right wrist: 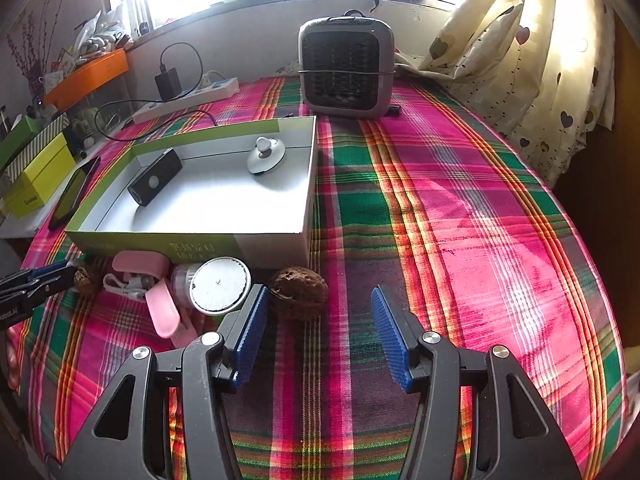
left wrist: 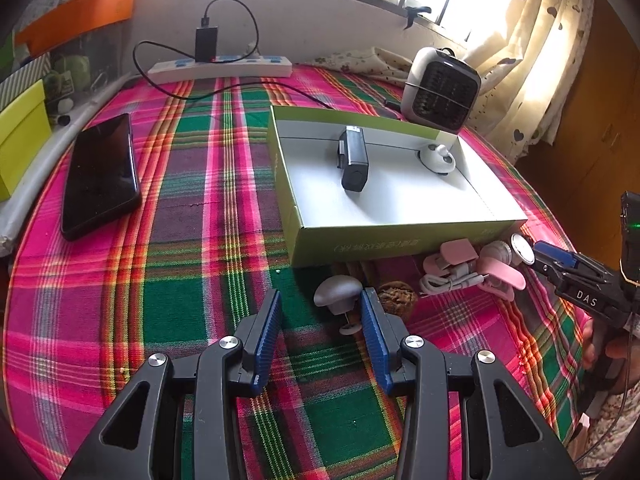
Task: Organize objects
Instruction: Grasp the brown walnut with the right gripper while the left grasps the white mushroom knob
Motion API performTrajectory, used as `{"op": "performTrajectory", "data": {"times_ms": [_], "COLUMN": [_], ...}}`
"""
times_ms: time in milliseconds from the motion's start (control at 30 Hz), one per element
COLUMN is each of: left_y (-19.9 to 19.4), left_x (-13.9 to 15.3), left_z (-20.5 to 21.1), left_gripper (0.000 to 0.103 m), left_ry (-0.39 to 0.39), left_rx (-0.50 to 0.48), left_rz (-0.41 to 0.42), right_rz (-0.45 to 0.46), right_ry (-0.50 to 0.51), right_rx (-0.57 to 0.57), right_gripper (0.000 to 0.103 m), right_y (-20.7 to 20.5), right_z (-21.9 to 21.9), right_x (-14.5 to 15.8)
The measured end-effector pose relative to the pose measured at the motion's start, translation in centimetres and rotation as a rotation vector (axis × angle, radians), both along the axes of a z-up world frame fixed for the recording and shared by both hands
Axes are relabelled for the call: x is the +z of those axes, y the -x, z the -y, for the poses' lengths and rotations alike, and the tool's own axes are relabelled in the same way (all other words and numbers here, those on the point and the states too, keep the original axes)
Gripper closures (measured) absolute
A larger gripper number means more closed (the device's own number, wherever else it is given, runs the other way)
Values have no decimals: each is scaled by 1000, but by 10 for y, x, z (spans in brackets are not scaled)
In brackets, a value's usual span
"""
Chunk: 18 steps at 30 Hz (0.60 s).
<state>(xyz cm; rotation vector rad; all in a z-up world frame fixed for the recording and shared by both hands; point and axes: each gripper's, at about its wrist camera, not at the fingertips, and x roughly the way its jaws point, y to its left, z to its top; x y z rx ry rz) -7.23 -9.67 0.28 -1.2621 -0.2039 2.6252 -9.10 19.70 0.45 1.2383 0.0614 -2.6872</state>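
Note:
An open green-and-white box [left wrist: 400, 246] [right wrist: 192, 246] sits on the plaid cloth and holds a black device [left wrist: 354, 160] [right wrist: 154, 178] and a white round gadget [left wrist: 437, 158] [right wrist: 265, 156]. In front of it lie a grey mushroom-shaped knob [left wrist: 338, 290], a brown walnut [left wrist: 396, 296] [right wrist: 298, 292], a pink clip with white cable [left wrist: 460, 268] [right wrist: 140, 272] and a white round jar [right wrist: 218, 286] [left wrist: 520, 250]. My left gripper [left wrist: 320, 320] is open, the knob just beyond its right finger. My right gripper [right wrist: 320, 328] is open, just short of the walnut.
A black phone [left wrist: 100, 176] lies left of the box. A power strip with a charger [left wrist: 220, 66] and a small grey heater [right wrist: 346, 70] [left wrist: 440, 90] stand at the back. Yellow-green boxes [left wrist: 20, 132] sit off the left edge. Curtains hang at right.

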Motion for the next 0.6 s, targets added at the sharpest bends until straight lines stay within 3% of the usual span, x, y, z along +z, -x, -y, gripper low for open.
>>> {"op": "performTrajectory", "data": {"times_ms": [600], "left_y": [4], "left_x": [0], "left_z": [0], "left_gripper": [65], "left_ry": [15], "left_rx": [28], "left_rz": [-4], "right_rz": [33], "right_ry": [-40], "right_rx": [10], "right_gripper": [49], "right_y": [13], "right_z": [2], "right_x": [-7]}}
